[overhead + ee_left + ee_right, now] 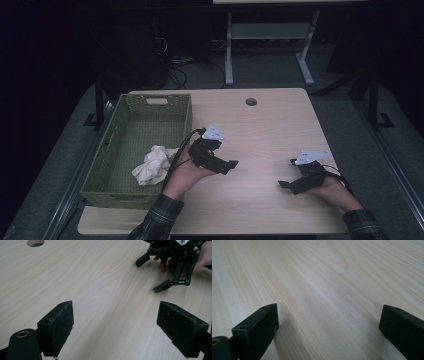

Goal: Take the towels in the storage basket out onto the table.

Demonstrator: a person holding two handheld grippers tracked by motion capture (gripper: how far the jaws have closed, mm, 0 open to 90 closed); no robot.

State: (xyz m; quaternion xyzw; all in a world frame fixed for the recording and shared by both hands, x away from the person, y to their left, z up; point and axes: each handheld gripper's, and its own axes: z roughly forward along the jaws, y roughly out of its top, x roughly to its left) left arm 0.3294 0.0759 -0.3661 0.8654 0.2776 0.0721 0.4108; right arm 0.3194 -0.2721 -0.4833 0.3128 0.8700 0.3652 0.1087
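At the far left of the high view sits your green woven basket (pixel 183 116), lying along the left edge of the surface (pixel 270 125). The crumpled white cloth (pixel 152 165) lies inside it, in the near right part, against the basket's right wall.

Your left hand-held gripper (pixel 231 165) is just right of the basket, and the cloth lies at about its 9 o'clock, near your left hand (pixel 186 175) but apart from the jaws, which point away from it toward 3 o'clock. In the left gripper view its jaws (pixel 115 327) stand wide apart with nothing but bare wood between them; the cable hole (pixel 35 242) shows at about 11 o'clock there, and your other hand-held gripper at about 1 o'clock.

Farther right in the high view, your right hand-held gripper (pixel 287 175) rests low over the surface, well apart from the basket, with the cloth far off at its 9 o'clock. Its jaws point left toward the left hand-held gripper. In the right gripper view the jaws (pixel 328 330) are spread wide over plain wood grain, holding nothing.
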